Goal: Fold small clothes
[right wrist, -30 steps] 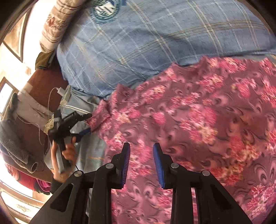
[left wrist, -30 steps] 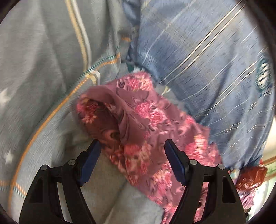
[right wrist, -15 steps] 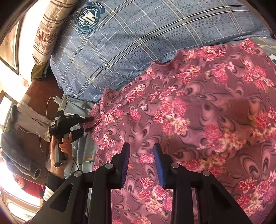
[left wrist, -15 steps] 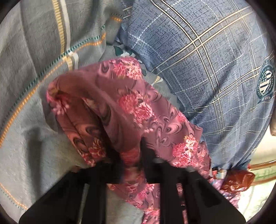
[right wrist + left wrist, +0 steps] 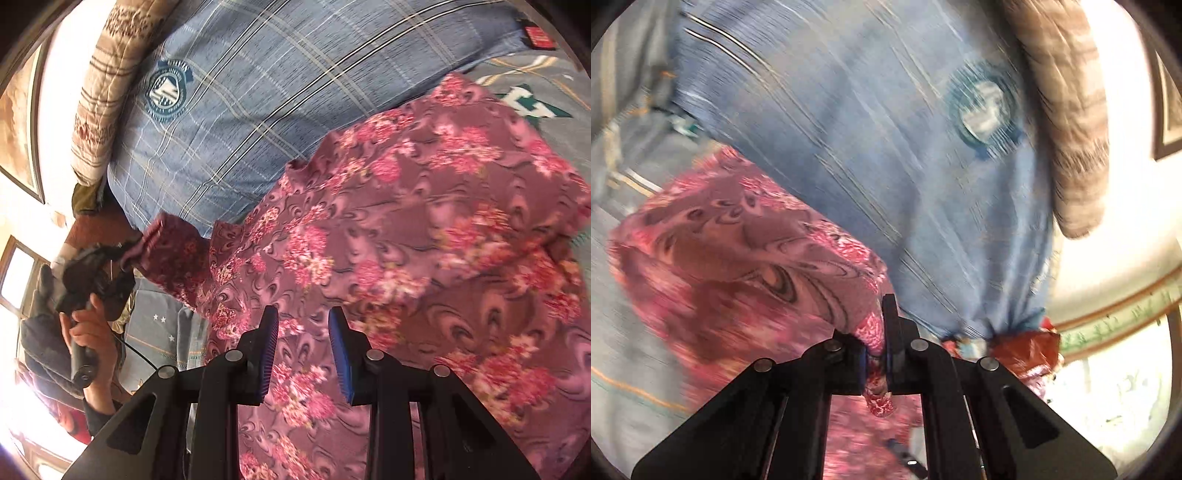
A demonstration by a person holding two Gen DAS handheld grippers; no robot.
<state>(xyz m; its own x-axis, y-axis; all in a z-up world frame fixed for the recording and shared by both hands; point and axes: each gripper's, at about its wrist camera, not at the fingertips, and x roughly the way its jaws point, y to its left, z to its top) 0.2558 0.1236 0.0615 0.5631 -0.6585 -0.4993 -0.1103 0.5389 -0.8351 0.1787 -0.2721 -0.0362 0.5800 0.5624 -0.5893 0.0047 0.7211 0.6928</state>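
Here, left tongs (image 5: 875, 347): pinched tight on a bunched bit of the soft pink and purple flowery cloth garment (image 5: 738, 236), which trails off to the left of them.
Right tongs (image 5: 303, 350): open, with nothing between the blue pads (image 5: 269, 350); they hang just above the flowery garment (image 5: 406, 258).
Left tongs from afar: the person's hand (image 5: 86, 325) holds them at the far corner of the garment.
How it handles: it looks light, thin and floppy. It will likely sag and wrinkle, so it is best held by an edge or corner, one in each set of tongs.
Where it is: spread over the grey bed sheet with stars and thin orange lines (image 5: 159, 328).
Beside it: a blue checked pillow with a round badge (image 5: 236, 92), touching the garment's far edge.
Further out: a brown and cream striped quilt (image 5: 107, 81), then a bright wall.
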